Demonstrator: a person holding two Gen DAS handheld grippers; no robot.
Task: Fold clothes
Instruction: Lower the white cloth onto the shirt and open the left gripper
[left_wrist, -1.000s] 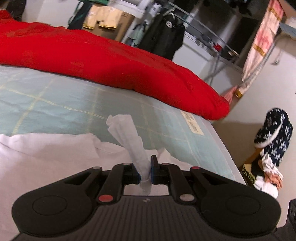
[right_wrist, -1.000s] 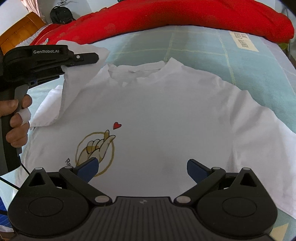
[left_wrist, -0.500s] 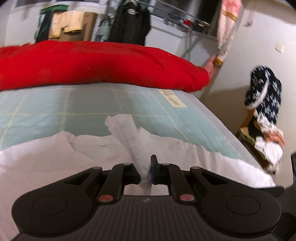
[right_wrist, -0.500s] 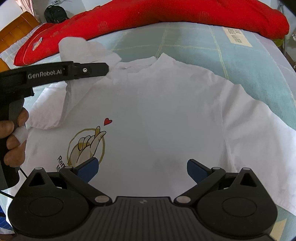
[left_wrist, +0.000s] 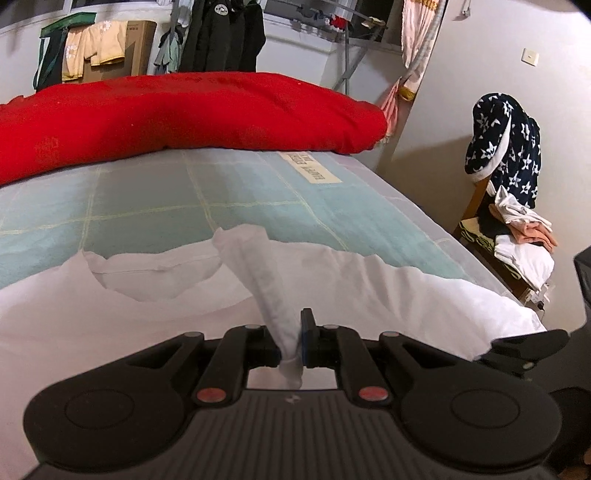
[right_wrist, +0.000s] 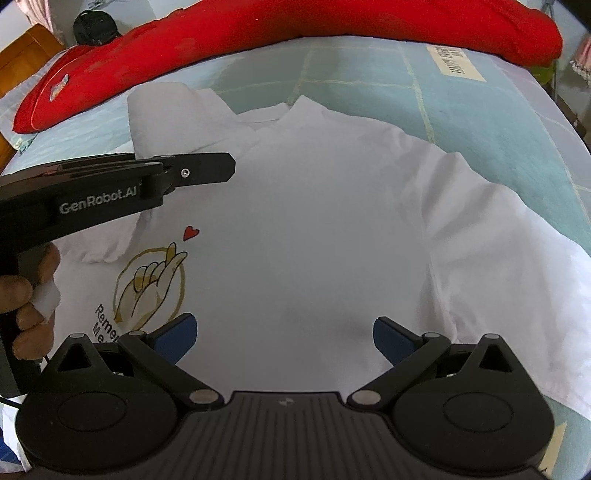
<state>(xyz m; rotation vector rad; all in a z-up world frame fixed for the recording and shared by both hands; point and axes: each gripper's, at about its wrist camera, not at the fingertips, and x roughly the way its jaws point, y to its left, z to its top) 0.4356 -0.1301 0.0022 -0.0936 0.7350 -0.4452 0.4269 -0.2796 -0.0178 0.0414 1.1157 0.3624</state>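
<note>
White T-shirt (right_wrist: 332, 236) spread face up on the bed (right_wrist: 480, 122), collar toward twelve o'clock, printed hand motif at eight o'clock in the right wrist view. Left sleeve (left_wrist: 266, 280) pinched between the nearly closed jaws of the left gripper (left_wrist: 291, 343), lifted over the chest. Right gripper (right_wrist: 282, 336) wide apart, holding nothing, hovering above the hem at six o'clock. Probably best to carry the sleeve straight across toward three o'clock, keeping the fabric taut, laying the fold line parallel to the side seam, pressing the hem flat if it creeps. Pale green checked sheet underneath; red duvet (left_wrist: 177, 114) bunched at twelve o'clock; hanging clothes (left_wrist: 221, 33) on a rack beyond; star-patterned garment (left_wrist: 506, 147) on a chair at three o'clock.
</note>
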